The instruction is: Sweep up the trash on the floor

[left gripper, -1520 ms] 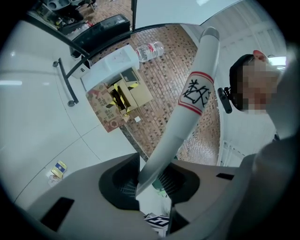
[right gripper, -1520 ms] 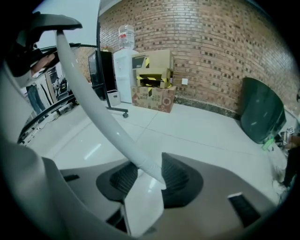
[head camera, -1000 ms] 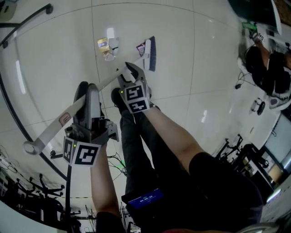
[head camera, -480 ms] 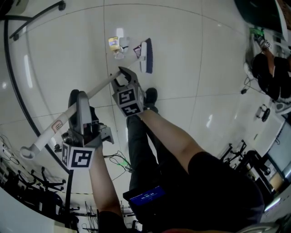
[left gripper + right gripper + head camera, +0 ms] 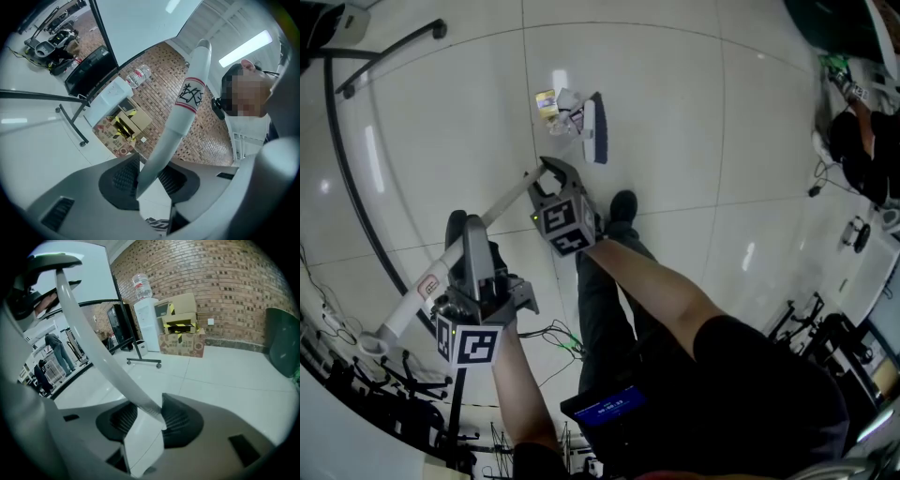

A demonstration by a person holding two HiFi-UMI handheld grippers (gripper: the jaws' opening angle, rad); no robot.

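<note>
**Head view:** on the glossy white tiled floor (image 5: 412,112), the trash (image 5: 558,105), a yellow packet and crumpled clear wrappers, lies against the dark-bristled broom head (image 5: 596,129), ahead of the person's black shoe (image 5: 622,206). Only this view shows it. The right gripper (image 5: 555,178) clamps the long white broom handle (image 5: 502,206) low down, and the left gripper (image 5: 469,246) clamps it near the ringed end.

**Left gripper view:** the jaws pinch the handle. Its red-banded label (image 5: 190,96) shows only here.

**Right gripper view:** the pads press on the handle. Taped cardboard boxes (image 5: 180,329) stand by a brick wall (image 5: 225,277), their contents hidden. A clear bottle (image 5: 140,286) tops the white water dispenser (image 5: 147,324).
</note>
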